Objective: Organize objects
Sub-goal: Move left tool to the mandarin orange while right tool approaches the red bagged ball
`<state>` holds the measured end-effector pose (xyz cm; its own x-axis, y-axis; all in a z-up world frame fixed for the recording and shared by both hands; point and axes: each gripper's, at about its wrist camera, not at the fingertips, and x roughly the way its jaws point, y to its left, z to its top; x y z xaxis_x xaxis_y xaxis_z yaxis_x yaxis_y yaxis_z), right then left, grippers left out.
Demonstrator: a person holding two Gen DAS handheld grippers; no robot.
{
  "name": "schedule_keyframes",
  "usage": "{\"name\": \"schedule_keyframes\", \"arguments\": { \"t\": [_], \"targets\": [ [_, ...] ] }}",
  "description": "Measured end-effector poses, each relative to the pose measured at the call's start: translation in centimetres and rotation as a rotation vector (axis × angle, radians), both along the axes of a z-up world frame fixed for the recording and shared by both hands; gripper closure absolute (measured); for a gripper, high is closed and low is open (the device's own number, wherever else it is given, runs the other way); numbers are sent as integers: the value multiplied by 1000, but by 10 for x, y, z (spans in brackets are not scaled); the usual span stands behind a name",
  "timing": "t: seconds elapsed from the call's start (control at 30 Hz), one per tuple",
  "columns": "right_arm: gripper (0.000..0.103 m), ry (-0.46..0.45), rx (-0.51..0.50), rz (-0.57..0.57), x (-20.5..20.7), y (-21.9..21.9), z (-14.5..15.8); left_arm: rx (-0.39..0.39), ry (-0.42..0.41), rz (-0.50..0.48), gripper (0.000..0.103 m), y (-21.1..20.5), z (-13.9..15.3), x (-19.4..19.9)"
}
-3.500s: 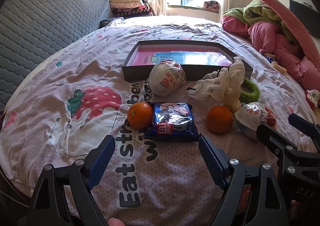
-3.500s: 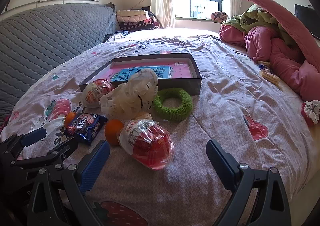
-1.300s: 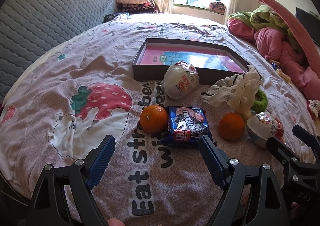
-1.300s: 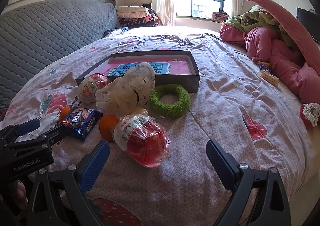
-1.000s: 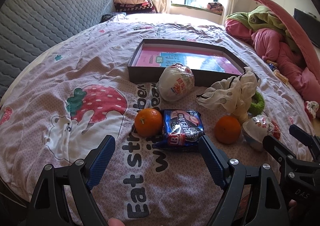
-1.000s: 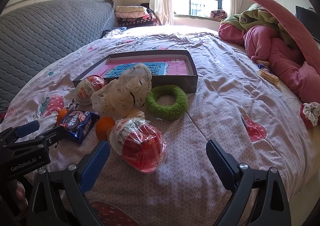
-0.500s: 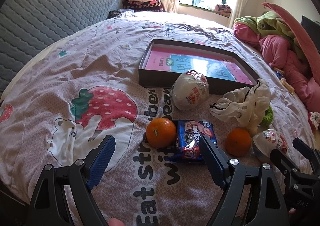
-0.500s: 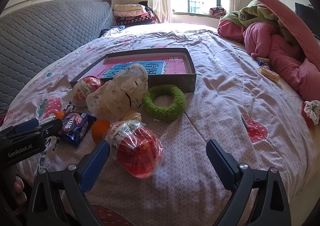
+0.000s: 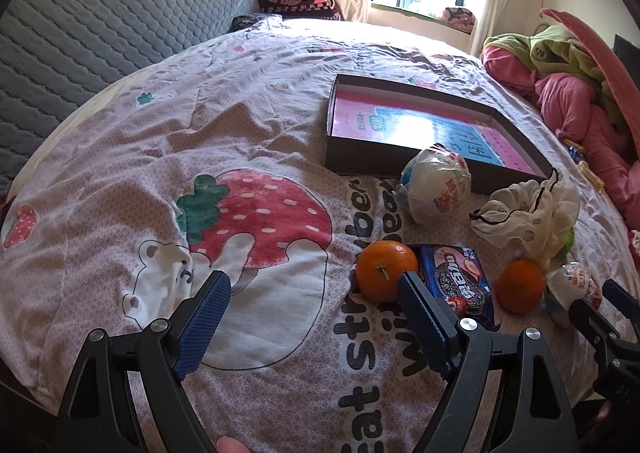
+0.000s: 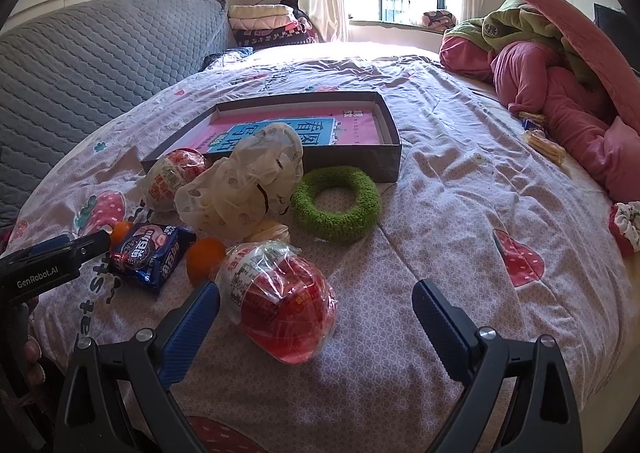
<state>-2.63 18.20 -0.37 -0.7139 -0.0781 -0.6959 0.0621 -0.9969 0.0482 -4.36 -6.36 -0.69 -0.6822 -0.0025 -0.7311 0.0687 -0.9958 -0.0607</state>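
On the bed lie two oranges (image 9: 385, 269) (image 9: 522, 285), a blue cookie packet (image 9: 456, 279) between them, a white wrapped snack (image 9: 435, 181), a cream drawstring bag (image 9: 528, 213), a green fuzzy ring (image 10: 335, 203) and a red wrapped snack (image 10: 282, 311). Behind them sits a shallow grey box (image 9: 390, 157) with a pink and blue bottom. My left gripper (image 9: 310, 321) is open, low over the bedspread, its right finger just in front of the left orange. My right gripper (image 10: 316, 327) is open around the red wrapped snack, not touching it.
A grey quilted headboard (image 9: 100, 29) rises at the left. Pink and green bedding (image 10: 552, 73) is piled at the right, with a small yellow packet (image 10: 546, 143) and a scrunchie (image 10: 626, 221) beside it. Folded blankets (image 10: 268, 23) lie by the window.
My left gripper has shifted left, so the oranges and cookie packet now sit right of its fingers. My right gripper has eased closer to the red wrapped snack. Both stay open.
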Motion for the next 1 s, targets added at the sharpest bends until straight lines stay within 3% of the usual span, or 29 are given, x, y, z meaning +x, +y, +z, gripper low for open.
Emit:
{"name": "schedule_keyframes", "arguments": {
  "t": [0.23, 0.63, 0.83, 1.0],
  "targets": [
    [6, -16, -6, -1, -2, 0, -4, -52, -15, -74, 17, 9, -10, 2],
    [6, -46, -6, 14, -9, -3, -11, -58, -32, -122, 17, 20, -16, -11],
    [15, -73, 3, 30, -14, -7, -16, -43, -31, -166, 17, 30, -14, -19],
    [33, -83, -2, 42, -16, -10, -19, -11, -50, -167, 21, 31, -17, -29]
  ]
}}
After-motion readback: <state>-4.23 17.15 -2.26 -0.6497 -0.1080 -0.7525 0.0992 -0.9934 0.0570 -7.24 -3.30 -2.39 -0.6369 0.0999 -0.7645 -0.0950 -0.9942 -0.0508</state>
